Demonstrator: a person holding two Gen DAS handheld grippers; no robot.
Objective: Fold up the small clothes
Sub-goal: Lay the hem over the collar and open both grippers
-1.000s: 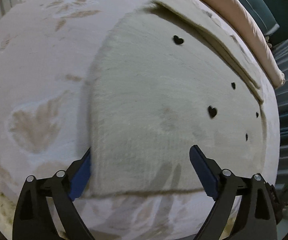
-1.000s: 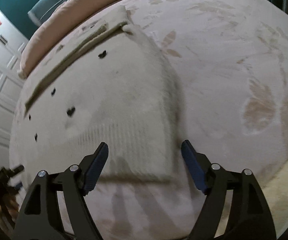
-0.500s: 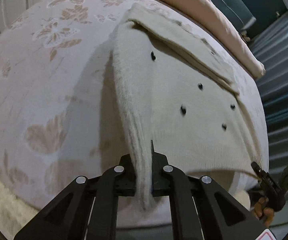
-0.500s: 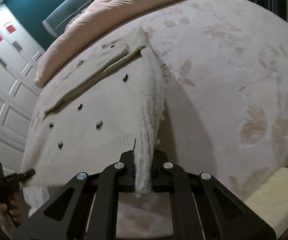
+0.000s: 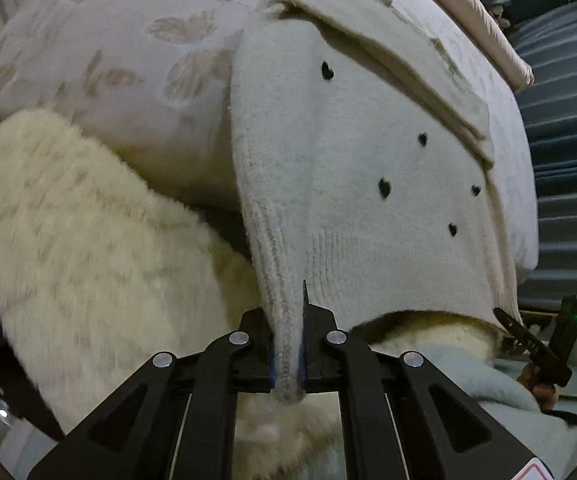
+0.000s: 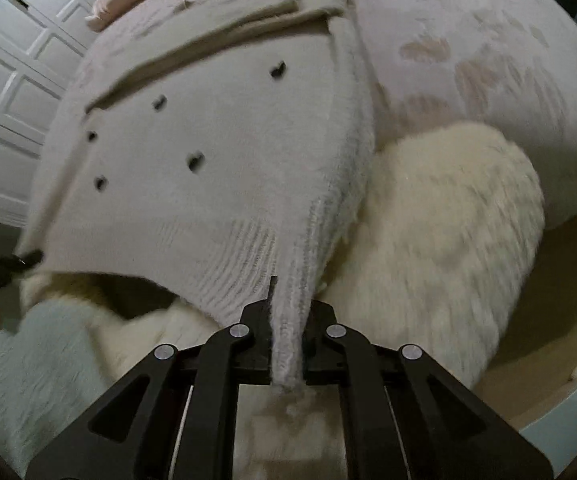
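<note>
- The left gripper [image 5: 287, 354] had its jaws clenched on one lower corner of the sweater [image 5: 360, 184], and the knit was squeezed into a narrow fold between them.
- The right gripper [image 6: 287, 354] had its jaws clenched on the other lower corner of the sweater [image 6: 208, 152] in the same way.
- The sweater was cream, with small black hearts [image 5: 384, 188] spread over it.
- Its upper part lay on the bed [image 5: 128, 40], and its hem was raised off the bed and stretched between the two grippers.
- A sleeve [image 5: 388, 48] lay folded across the upper part of the sweater, near the far edge of the bed.
- In the left view the right gripper [image 5: 528, 344] showed at the far corner of the hem.
- A fluffy white blanket [image 5: 88, 248] lay at the near edge of the bed, below the raised hem.
- A pale blue fabric [image 6: 28, 360] was just beside the blanket, under the hem.
- A pink pillow [image 5: 468, 12] lay along the far side of the bed.
- White panelled doors [image 6: 8, 80] stood beyond the bed in the right view.
</note>
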